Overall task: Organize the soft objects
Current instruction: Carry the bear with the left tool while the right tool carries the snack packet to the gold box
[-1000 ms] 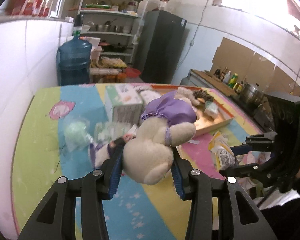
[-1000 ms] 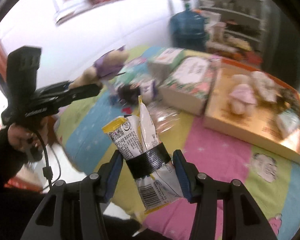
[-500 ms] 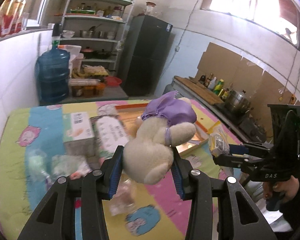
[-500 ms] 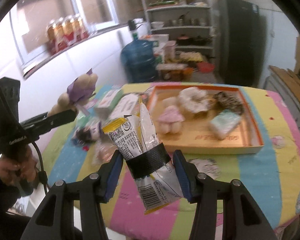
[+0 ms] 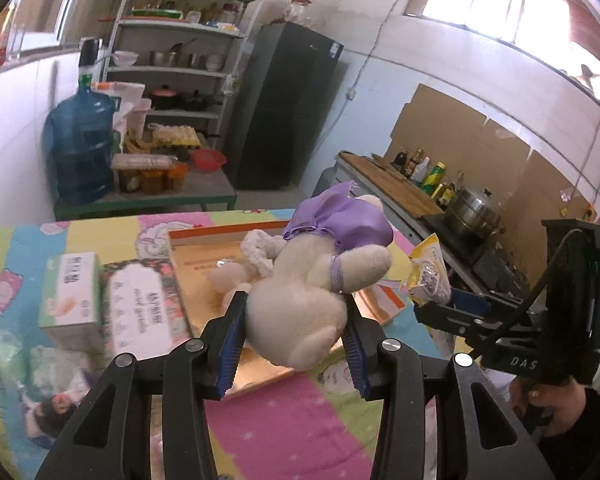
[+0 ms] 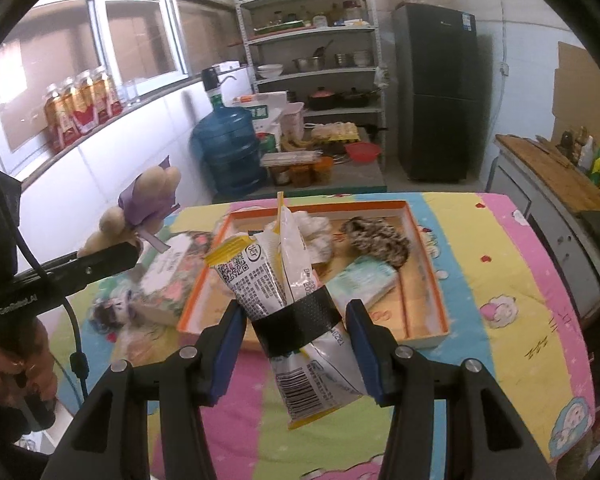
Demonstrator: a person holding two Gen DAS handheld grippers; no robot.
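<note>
Both devices are matt black. The left claw [image 5: 294, 346] and the right claw [image 6: 296, 354] each have two angular fingers [image 5: 228, 344] lined with ribbed blue pads and jointed by round silver screws [image 5: 194, 345]. Seen from the side, the right one's body bears white letters "DAS" [image 5: 523, 363], the left one's a small white word [image 6: 18, 306]. A black cable [image 6: 74, 332] loops from each. The person wears dark sleeves [image 5: 592, 432].
</note>
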